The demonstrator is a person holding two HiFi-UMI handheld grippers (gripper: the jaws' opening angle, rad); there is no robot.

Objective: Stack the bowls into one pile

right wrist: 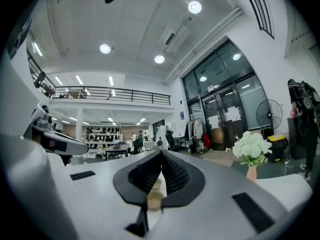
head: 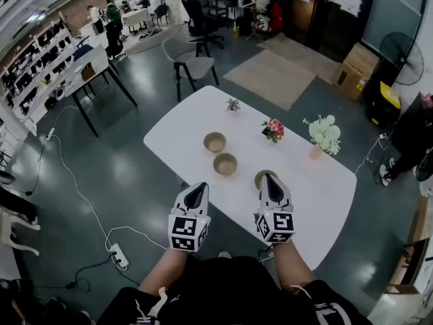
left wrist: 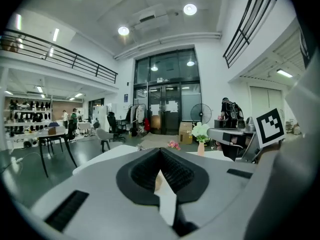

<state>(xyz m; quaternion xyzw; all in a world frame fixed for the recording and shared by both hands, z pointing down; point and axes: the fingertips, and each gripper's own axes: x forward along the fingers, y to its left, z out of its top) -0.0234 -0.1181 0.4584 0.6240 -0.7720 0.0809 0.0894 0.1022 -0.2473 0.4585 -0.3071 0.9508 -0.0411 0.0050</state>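
altogether three bowls sit apart — on one table.

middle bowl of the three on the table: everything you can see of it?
The middle bowl is small, round and tan, with a darker inside; wood or matte ceramic, I cannot tell which. It stands upright, mouth up, and looks empty. It sits on the white table, in a loose row between the far bowl and the near bowl, apart from both. Only the table touches it.
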